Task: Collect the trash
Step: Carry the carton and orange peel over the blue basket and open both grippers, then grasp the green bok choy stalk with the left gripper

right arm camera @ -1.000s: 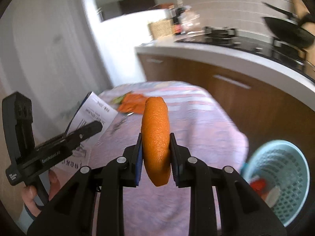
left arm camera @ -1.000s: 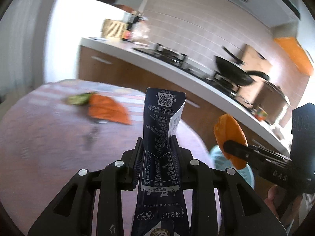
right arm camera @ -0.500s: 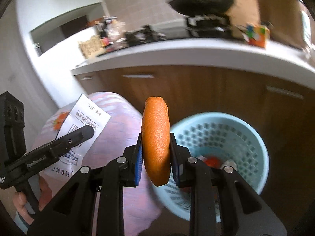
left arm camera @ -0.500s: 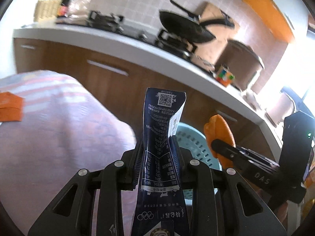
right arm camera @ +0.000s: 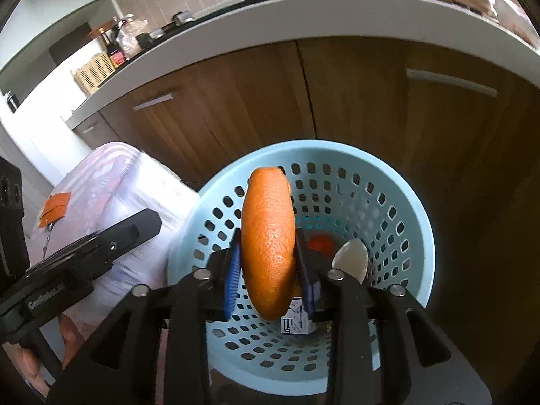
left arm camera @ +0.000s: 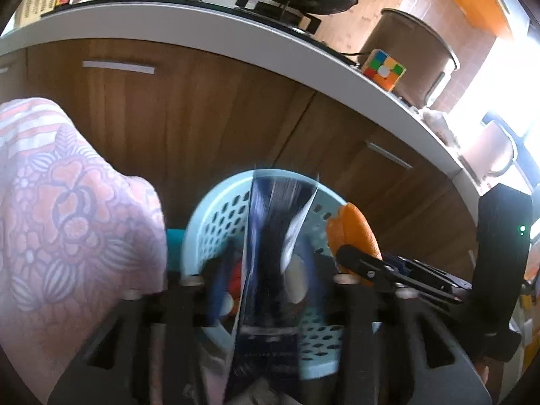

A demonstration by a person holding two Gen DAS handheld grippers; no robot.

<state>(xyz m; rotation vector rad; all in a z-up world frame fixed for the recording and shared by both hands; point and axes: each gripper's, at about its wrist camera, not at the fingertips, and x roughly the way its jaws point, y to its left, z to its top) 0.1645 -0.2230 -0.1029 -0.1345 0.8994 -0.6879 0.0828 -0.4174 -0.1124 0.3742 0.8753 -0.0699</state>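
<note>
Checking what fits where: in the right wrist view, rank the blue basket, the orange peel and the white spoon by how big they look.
1. Blue basket, by far the largest.
2. Orange peel, though it sits close to the camera in the right gripper, so it may look bigger than it is.
3. White spoon, smallest; partly hidden.

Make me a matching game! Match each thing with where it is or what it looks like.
Things:
1. orange peel
2. puzzle cube
3. white spoon
4. basket

Clues:
A. light blue with holes
B. on the counter
C. squeezed in the right hand-held gripper
D. lying inside the basket

Pairs: 1-C, 2-B, 3-D, 4-A
</note>
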